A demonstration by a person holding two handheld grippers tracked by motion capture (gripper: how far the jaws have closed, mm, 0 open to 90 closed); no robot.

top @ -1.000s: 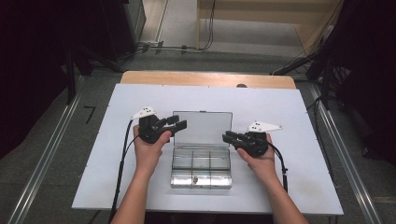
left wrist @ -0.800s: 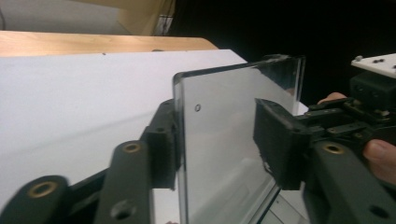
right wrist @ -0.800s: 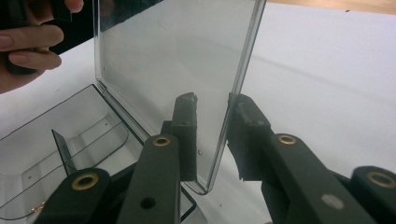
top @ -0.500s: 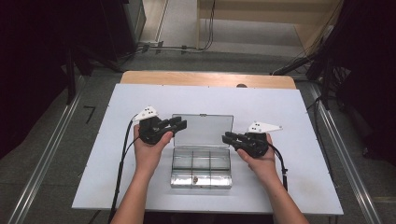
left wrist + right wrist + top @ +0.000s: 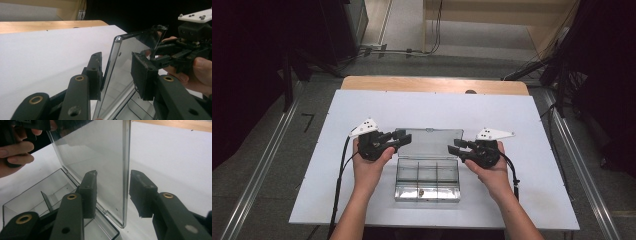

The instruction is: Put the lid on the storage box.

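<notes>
on the smooth white table (image 5: 337, 165), your clear plastic box (image 5: 428, 181) sits centred, its thin glossy lid (image 5: 428, 143) hinged up at the far edge. your left gripper (image 5: 401, 138) brackets the lid's left edge with 2 matte black jaws part open, one pad touching at most. your right gripper (image 5: 453, 146) has just been opening; the lid's right edge stands loose between its blocky pads.

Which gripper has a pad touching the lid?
The left gripper, just closing: one pad meets the lid. The right gripper, just opening, straddles it with both pads clear.
</notes>
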